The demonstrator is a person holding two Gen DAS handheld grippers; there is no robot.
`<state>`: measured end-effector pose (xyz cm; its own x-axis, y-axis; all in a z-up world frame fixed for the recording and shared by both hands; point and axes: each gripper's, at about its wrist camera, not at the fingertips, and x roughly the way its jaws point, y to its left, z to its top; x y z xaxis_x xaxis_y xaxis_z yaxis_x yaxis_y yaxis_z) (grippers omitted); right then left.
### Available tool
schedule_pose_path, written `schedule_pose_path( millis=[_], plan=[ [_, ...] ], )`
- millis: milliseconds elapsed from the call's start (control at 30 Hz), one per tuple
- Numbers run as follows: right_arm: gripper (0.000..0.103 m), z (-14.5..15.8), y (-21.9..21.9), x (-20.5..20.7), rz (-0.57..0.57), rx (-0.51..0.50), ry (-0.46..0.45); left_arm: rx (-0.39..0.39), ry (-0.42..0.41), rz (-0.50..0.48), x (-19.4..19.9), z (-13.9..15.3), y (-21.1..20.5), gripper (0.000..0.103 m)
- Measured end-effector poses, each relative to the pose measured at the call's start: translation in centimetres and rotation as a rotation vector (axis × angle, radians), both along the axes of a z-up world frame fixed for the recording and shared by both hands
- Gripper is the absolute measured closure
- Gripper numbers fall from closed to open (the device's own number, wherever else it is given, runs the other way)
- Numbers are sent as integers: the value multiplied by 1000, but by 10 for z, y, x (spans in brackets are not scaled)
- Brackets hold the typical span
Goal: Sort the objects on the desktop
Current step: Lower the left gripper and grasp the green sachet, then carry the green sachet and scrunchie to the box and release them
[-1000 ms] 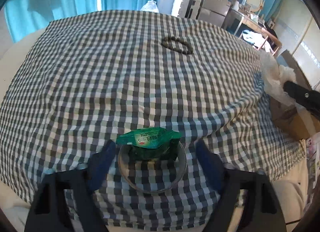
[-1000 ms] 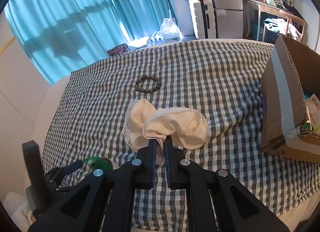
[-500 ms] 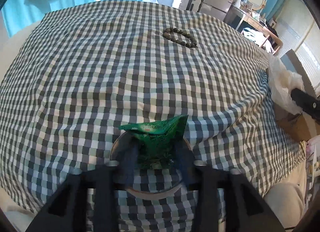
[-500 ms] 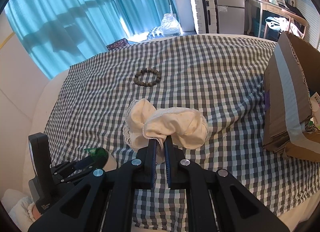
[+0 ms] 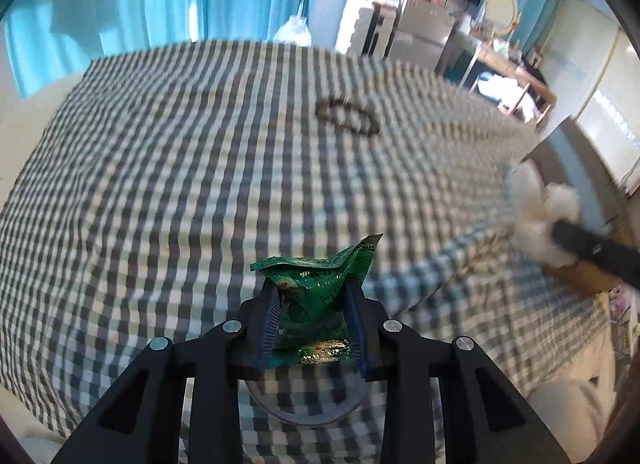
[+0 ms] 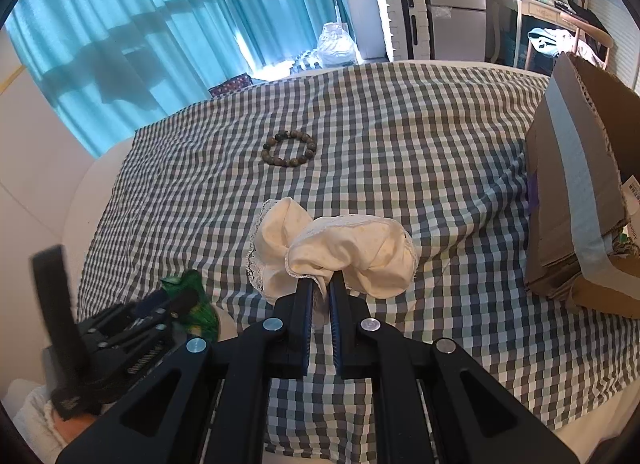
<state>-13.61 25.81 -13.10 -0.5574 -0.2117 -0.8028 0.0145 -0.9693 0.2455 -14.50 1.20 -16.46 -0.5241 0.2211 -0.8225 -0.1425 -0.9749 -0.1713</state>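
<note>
Since closing, left tool [image 5: 310, 296] grips green packet [image 5: 316, 288], seemingly lifted off ring [image 5: 308, 408].

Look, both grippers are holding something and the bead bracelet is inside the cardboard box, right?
Not quite. The bead bracelet lies out on the checked cloth, apart from the cardboard box, as the right wrist view shows. The left gripper holds a green packet; the right gripper holds a cream scrunchie.

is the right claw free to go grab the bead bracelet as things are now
Probably not yet. The right claw is shut on the cream scrunchie, so it has no free grip. The path itself looks open: only bare checked cloth lies between it and the bead bracelet.
</note>
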Motion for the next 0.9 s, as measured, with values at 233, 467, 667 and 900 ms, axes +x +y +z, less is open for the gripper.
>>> schedule_pose_path(
  millis=[233, 467, 667, 900],
  plan=[
    [95, 29, -4, 9, 18, 1, 65, -3, 84, -1, 6, 52, 7, 72],
    [95, 70, -9, 27, 30, -4, 148, -32, 168, -13, 18, 114, 20, 72],
    [95, 116, -9, 52, 28, 0, 245, -67, 247, -16, 34, 169, 30, 72],
    [95, 164, 3, 81, -1, 14, 344, -60, 341, -46, 51, 223, 56, 71]
  ],
)
